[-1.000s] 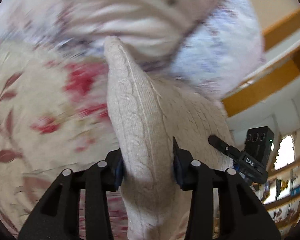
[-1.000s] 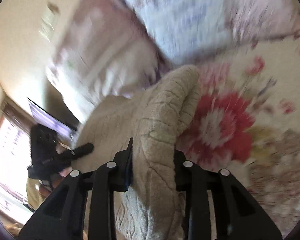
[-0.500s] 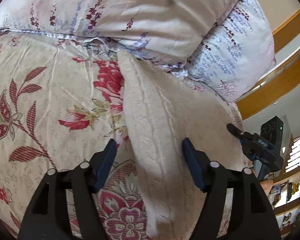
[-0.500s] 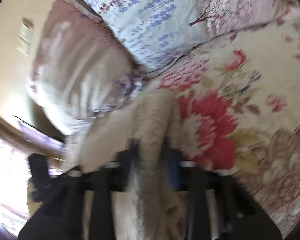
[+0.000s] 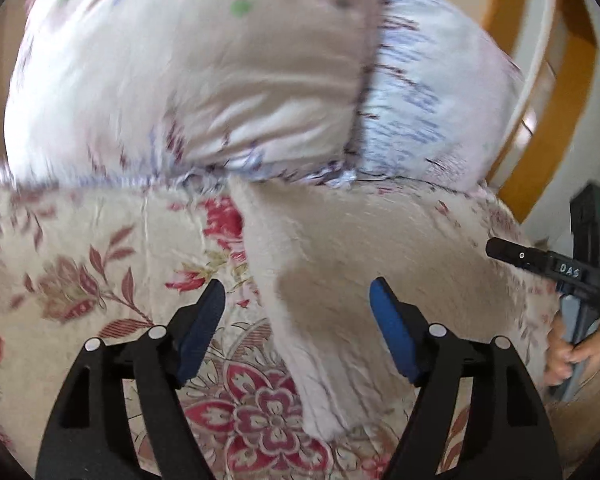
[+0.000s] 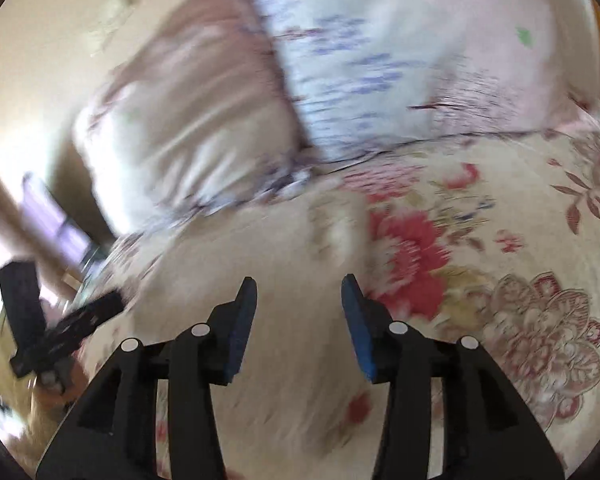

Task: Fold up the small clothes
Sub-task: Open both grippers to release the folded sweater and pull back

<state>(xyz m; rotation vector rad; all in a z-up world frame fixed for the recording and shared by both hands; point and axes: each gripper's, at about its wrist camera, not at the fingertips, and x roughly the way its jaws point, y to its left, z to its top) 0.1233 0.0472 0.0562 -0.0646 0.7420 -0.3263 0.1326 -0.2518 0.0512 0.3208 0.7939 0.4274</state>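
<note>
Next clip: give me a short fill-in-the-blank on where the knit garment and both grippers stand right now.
1. The beige knit garment lies on a bedspread printed with ______.
2. The left gripper has its jaws ______, pads clear of the knit.
3. The right gripper holds ______.
4. Behind the garment, two ______ rest on the bed.

Missing words: flowers; open; nothing; pillows

Right gripper (image 6: 298, 304) hangs over the bed, jaws just opened and apart, nothing pinched | beige knit garment (image 6: 260, 280) lies flat beneath, motion-blurred | floral bedspread (image 6: 520, 300) spreads to the right | two pillows (image 6: 380, 60) rest beyond | left gripper (image 6: 96, 308), held by a hand, at far left
</note>
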